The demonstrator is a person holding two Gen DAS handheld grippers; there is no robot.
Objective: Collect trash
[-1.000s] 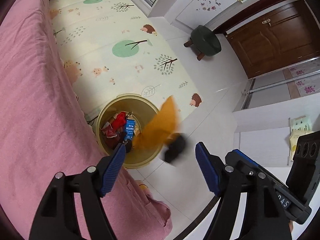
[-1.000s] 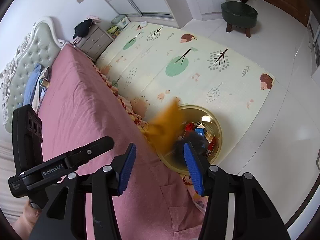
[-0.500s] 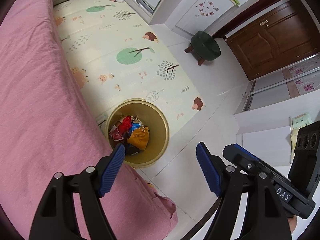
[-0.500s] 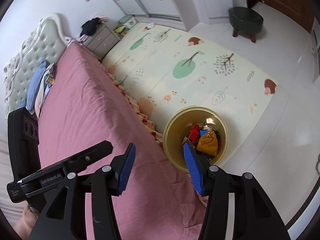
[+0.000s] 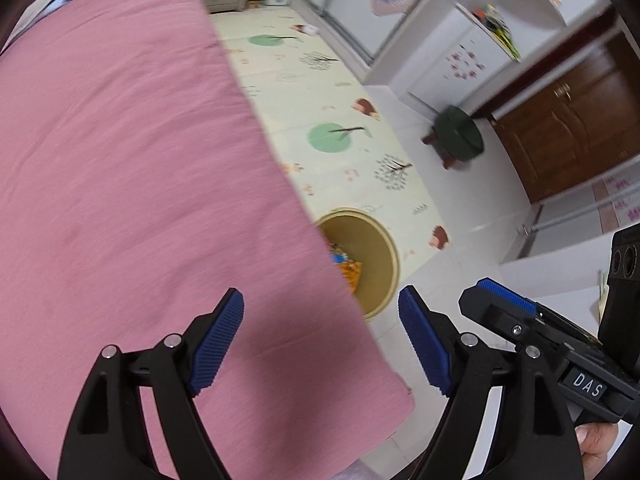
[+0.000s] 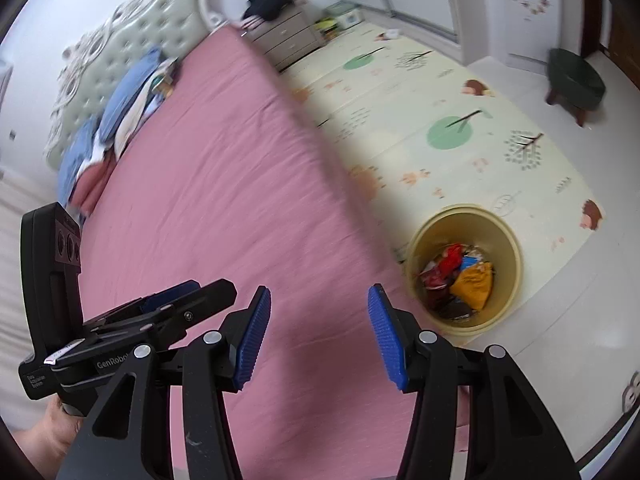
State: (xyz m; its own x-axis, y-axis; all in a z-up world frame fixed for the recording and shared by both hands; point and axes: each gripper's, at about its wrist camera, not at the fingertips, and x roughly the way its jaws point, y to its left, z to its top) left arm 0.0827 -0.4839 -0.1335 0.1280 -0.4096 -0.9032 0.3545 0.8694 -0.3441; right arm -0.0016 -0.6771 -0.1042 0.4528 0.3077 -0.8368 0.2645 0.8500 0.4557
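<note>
A: What are my grippers doing?
B: My left gripper (image 5: 320, 336) is opening, nothing between its jaws; my right gripper (image 6: 316, 336) gapes, empty.
A: The trash (image 6: 460, 276)?
B: In the bin (image 6: 512, 248) beside the bed (image 6: 220, 200).

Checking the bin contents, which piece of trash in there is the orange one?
The crumpled orange wrapper on the bin's right side, beside the red wrapper.
</note>
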